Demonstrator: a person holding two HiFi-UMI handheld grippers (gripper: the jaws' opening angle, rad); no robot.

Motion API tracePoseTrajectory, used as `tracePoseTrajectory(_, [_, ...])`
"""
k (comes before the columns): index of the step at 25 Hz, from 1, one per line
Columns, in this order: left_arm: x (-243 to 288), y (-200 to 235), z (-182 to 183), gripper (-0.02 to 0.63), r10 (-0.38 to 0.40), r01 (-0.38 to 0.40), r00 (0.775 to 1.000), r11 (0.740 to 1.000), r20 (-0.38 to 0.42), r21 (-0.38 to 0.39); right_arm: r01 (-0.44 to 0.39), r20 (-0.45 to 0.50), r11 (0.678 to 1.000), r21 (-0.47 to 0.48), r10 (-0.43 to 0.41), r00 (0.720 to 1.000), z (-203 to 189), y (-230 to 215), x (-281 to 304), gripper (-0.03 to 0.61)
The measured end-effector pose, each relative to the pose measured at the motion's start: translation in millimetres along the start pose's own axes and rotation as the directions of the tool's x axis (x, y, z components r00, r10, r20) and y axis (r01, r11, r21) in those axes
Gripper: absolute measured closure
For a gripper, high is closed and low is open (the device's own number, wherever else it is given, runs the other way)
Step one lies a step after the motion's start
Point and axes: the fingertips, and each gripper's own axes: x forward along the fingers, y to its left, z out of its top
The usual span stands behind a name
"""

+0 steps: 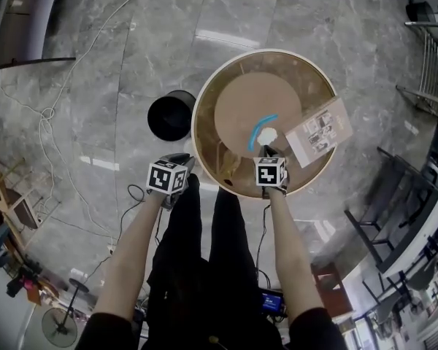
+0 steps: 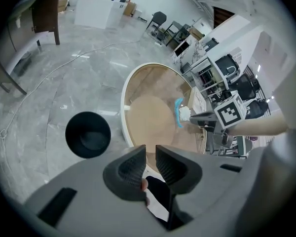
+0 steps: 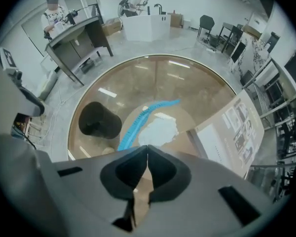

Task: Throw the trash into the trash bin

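A white crumpled tissue (image 1: 270, 134) (image 3: 158, 131) lies on a round glass table (image 1: 204, 86), beside a curved blue strip (image 1: 261, 126) (image 3: 143, 117). My right gripper (image 1: 266, 150) (image 3: 148, 147) points straight down at the tissue's near edge. Its jaws are together, and the tissue reaches right up to their tips. From the left gripper view, its fingers (image 2: 196, 116) touch the tissue (image 2: 185, 113). A black trash bin (image 1: 170, 115) (image 2: 88, 135) stands on the floor left of the table. My left gripper (image 1: 177, 157) (image 2: 150, 151) hangs near the bin, off the table's edge. A narrow gap shows between its jaws, with nothing in it.
A printed card (image 1: 319, 132) (image 3: 237, 127) lies on the table's right side, overhanging the rim. Cables (image 1: 51, 115) trail over the grey marble floor at the left. Metal racks and chairs (image 1: 423, 86) stand to the right. Far off, people stand at a counter (image 3: 74, 33).
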Motion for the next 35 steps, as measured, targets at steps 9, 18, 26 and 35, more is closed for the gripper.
tracePoseTrajectory(9, [-16, 6, -40, 0.553, -0.011, 0.012, 1.000, 0.996, 0.005, -0.083, -0.122, 0.118, 0.960, -0.253, 0.156, 0.981, 52, 98, -35, 0.572])
tracePoseTrajectory(18, [-66, 80, -103, 0.553, 0.084, -0.061, 0.994, 0.957, 0.070, -0.283, -0.283, 0.054, 0.754, -0.593, 0.388, 0.920, 102, 270, -32, 0.572])
tracePoseTrajectory(26, [-94, 110, -141, 0.554, 0.146, -0.093, 0.985, 0.903, 0.096, -0.419, -0.298, 0.037, 0.733, -0.611, 0.403, 0.915, 120, 309, -51, 0.567])
tracePoseTrajectory(35, [-97, 64, -82, 0.594, 0.137, -0.086, 0.970, 0.966, 0.203, -0.243, -0.220, 0.255, 0.863, -0.455, 0.364, 0.896, 115, 223, -133, 0.575])
